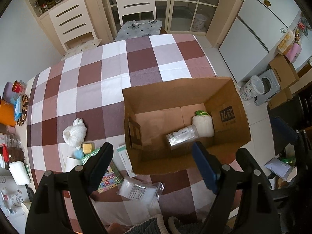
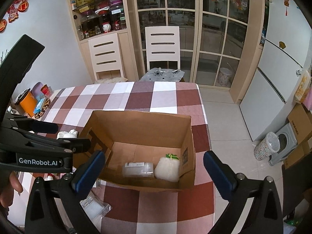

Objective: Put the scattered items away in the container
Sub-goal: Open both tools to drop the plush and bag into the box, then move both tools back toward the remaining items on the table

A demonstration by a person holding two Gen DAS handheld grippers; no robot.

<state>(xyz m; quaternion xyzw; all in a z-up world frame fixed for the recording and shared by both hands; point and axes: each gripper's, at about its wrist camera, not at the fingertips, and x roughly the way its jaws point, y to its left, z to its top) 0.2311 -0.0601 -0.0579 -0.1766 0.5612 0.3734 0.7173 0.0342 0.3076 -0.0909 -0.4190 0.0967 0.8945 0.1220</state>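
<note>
An open cardboard box stands on the checked tablecloth. Inside it lie a clear plastic jar and a white pouch with green beads on top. Left of the box are scattered a white cloth bundle, a yellow block, a green game box, a white-green carton and a clear bag of white stuff. My left gripper hovers open over the box's near left corner, holding nothing. My right gripper hangs open above the box's near wall, holding nothing.
Cups, an orange box and a tissue pack crowd the table's left edge. Two white chairs stand at the far side. To the right, on the floor, are a fridge, a patterned bin and cardboard boxes. A hand holds the left gripper.
</note>
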